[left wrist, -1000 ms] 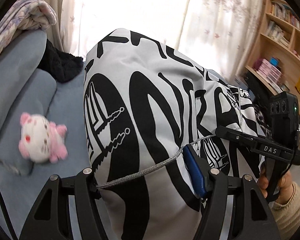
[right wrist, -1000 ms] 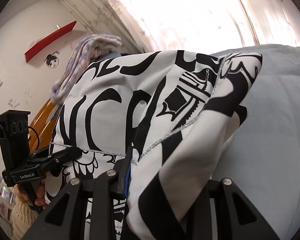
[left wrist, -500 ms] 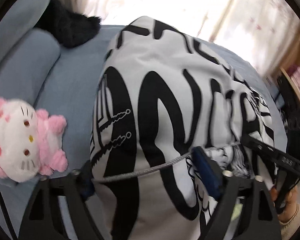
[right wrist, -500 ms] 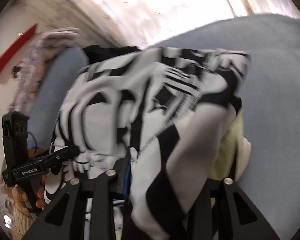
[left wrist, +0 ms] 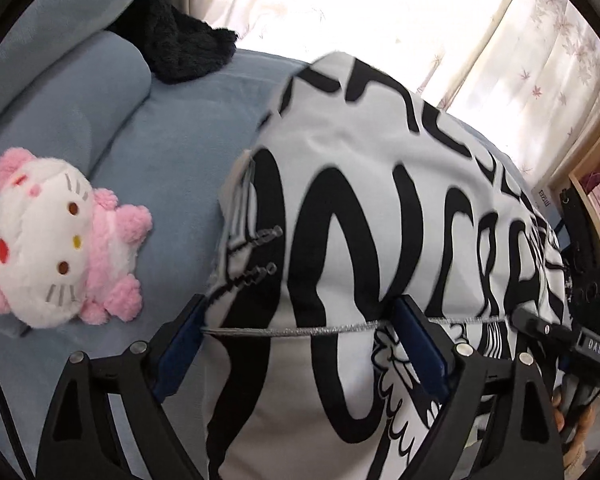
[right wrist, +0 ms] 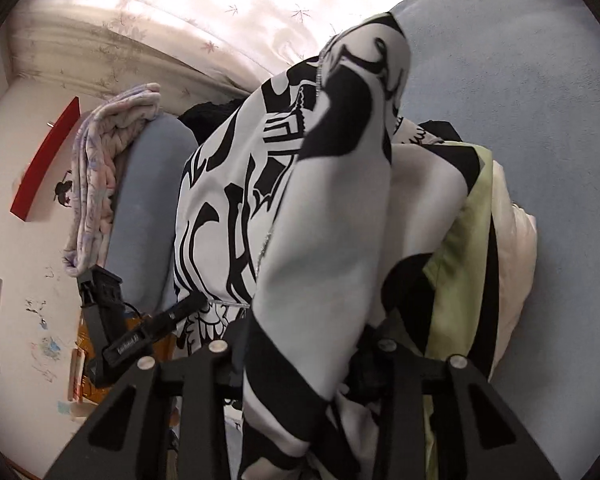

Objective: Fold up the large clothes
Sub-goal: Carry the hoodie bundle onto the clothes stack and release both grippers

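Observation:
A large white garment with bold black lettering [left wrist: 364, 208] hangs and drapes over the blue sofa seat [left wrist: 188, 120]. Its silver-trimmed edge runs across between the fingers of my left gripper [left wrist: 300, 340], whose jaws stand wide apart with the cloth lying over and between them. In the right wrist view the same garment [right wrist: 332, 240] bunches between the fingers of my right gripper [right wrist: 300, 344], which stand apart with a thick fold of cloth filling the gap. The right gripper also shows at the right edge of the left view [left wrist: 572, 336].
A pink and white plush cat [left wrist: 56, 240] sits on the sofa at the left. A black fuzzy cloth [left wrist: 180, 48] lies by the backrest. A pale green and cream folded pile [right wrist: 480, 240] lies under the garment. A quilted blanket [right wrist: 108, 152] hangs on the sofa back. Shelves [left wrist: 596, 184] stand at the right.
Both grippers have tipped down toward the sofa with the garment. The plush cat looms larger at left. The green and cream pile has come into the right view.

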`<action>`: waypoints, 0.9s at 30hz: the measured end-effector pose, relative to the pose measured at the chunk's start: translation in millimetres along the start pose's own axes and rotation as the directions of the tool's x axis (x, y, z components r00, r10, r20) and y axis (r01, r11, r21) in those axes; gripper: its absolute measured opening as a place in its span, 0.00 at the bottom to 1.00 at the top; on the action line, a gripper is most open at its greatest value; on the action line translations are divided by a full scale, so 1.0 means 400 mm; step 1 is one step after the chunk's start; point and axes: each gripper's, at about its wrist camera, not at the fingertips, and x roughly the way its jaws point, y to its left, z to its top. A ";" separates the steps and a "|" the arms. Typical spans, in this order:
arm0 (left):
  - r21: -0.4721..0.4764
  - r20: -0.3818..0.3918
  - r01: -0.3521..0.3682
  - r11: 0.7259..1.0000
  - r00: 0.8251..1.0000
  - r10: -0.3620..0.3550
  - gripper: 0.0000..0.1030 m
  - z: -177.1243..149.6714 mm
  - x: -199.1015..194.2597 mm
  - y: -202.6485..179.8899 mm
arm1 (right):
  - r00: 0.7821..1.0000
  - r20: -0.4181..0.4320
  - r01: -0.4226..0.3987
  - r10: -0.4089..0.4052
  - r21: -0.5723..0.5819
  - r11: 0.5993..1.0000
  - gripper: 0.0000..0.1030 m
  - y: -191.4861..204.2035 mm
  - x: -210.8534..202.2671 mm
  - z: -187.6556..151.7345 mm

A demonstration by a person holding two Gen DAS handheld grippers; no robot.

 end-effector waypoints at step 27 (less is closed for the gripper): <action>-0.108 0.120 -0.111 0.988 0.985 0.124 0.98 -0.119 -0.022 -0.030 | 0.962 0.076 0.274 -0.264 -0.186 0.944 0.64 0.065 -0.037 -0.094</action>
